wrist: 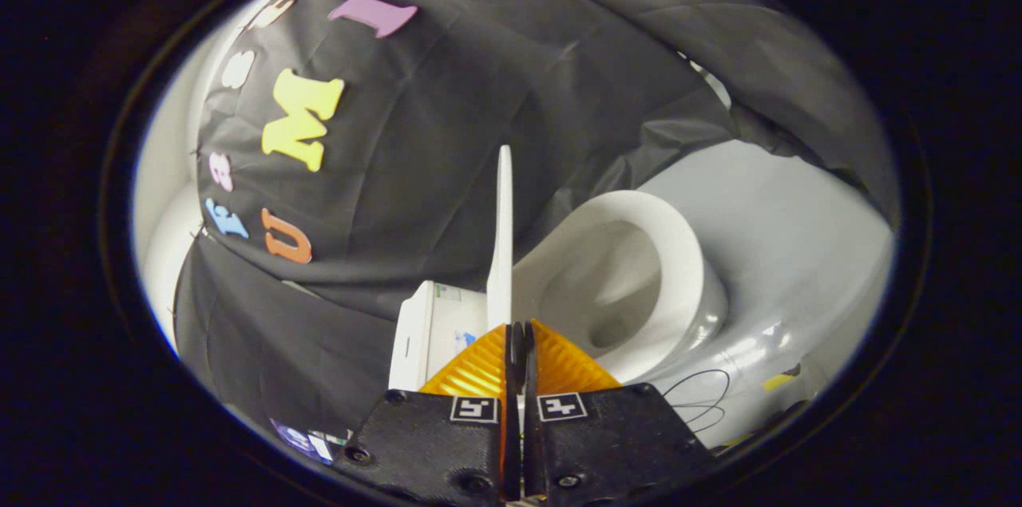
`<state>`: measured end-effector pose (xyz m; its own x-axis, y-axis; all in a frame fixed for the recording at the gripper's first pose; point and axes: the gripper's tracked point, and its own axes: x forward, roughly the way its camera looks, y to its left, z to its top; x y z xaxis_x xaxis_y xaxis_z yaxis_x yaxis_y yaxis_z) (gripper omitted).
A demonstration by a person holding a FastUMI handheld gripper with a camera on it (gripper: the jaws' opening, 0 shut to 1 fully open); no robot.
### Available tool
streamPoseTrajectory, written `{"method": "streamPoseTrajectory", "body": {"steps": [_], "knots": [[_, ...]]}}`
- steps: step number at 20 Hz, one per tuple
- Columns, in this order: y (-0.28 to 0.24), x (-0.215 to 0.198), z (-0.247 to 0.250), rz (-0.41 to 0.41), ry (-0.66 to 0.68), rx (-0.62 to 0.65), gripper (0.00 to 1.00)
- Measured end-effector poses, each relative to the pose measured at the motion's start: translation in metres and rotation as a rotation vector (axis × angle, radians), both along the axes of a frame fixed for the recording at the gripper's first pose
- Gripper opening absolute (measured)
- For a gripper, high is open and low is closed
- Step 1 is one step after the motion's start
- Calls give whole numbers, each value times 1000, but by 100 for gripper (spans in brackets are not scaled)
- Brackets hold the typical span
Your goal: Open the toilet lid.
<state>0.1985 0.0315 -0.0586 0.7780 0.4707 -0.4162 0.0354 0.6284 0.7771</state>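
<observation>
Seen edge-on and standing upright, the white toilet lid (503,235) rises straight up from between the tips of the gripper (516,335), whose two fingers are drawn together on the lid's thin lower edge, one pressing each face. To the right of the lid lies the toilet seat (679,251), a white oval ring, and inside it the open bowl (607,291) falls away into shadow. The glossy outer body of the toilet (711,315) curves below the seat and catches bright reflections. To the left of the lid, just beyond the fingers, stands the white toilet tank (427,331), with small stickers on its face that are too small to make out. A thin dark cable (707,391) loops over the pale floor (798,251) to the right of the toilet, and a small yellow mark (777,382) sits near it. Behind everything hangs the booth's black cloth wall (479,76), creased and folded, with pale surface showing past its left border.
</observation>
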Motion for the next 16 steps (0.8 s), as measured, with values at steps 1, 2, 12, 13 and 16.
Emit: {"method": "streamPoseTrajectory", "body": {"steps": [1, 2, 12, 13, 16], "knots": [[5, 0, 8, 10, -9, -14, 6], [10, 0, 14, 22, -14, -31, 6], [44, -3, 43, 34, -30, -170, 8], [46, -2, 44, 29, -31, -180, 8], [58, -1, 53, 25, -36, -218, 8]]}}
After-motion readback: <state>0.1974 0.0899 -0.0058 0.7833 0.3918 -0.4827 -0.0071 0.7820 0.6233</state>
